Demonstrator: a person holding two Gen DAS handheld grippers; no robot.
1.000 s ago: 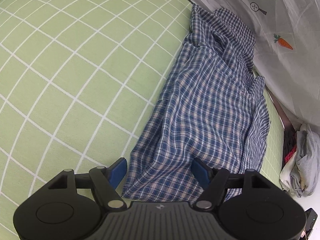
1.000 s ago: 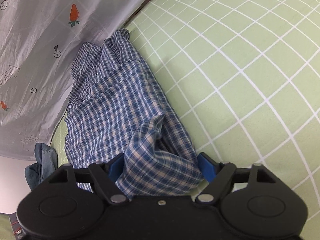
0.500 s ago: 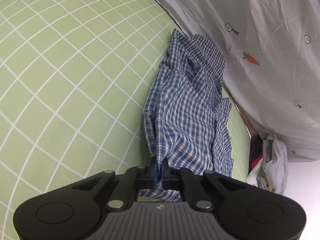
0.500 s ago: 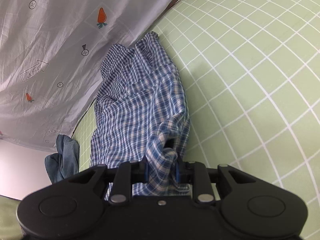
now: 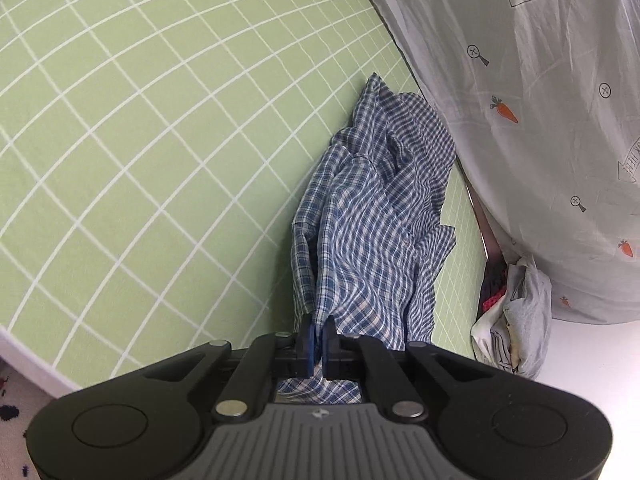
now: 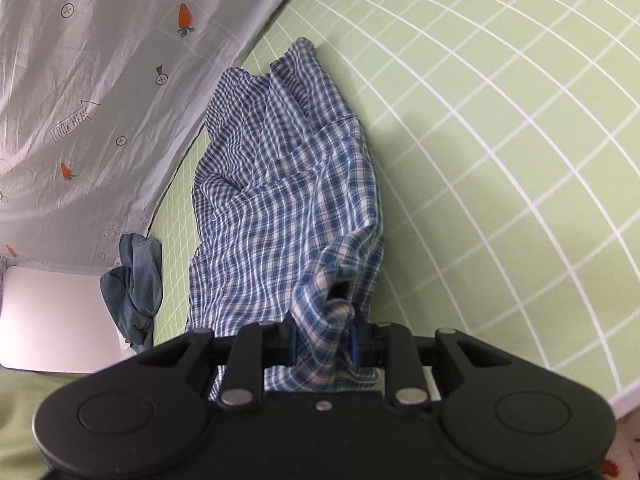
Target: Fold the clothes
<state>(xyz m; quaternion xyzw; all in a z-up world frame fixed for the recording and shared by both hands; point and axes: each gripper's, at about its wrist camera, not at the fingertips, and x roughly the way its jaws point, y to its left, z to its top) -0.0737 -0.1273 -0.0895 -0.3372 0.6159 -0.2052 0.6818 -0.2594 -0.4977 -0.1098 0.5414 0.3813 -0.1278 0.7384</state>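
Both grippers clamp the near edge of a blue checked shirt (image 5: 372, 240) on a green grid sheet (image 5: 140, 140), judged ready to draw it out flat for folding. The left gripper (image 5: 318, 338) is pinched nearly tight on a thin hem; the right gripper (image 6: 322, 340), partly closed, bites a thicker bunch. From the grip, the shirt trails toward 12 o'clock beside a carrot-print cloth (image 6: 80, 80). Collar and sleeves are lost in wrinkles; the held edge hides behind the housings.
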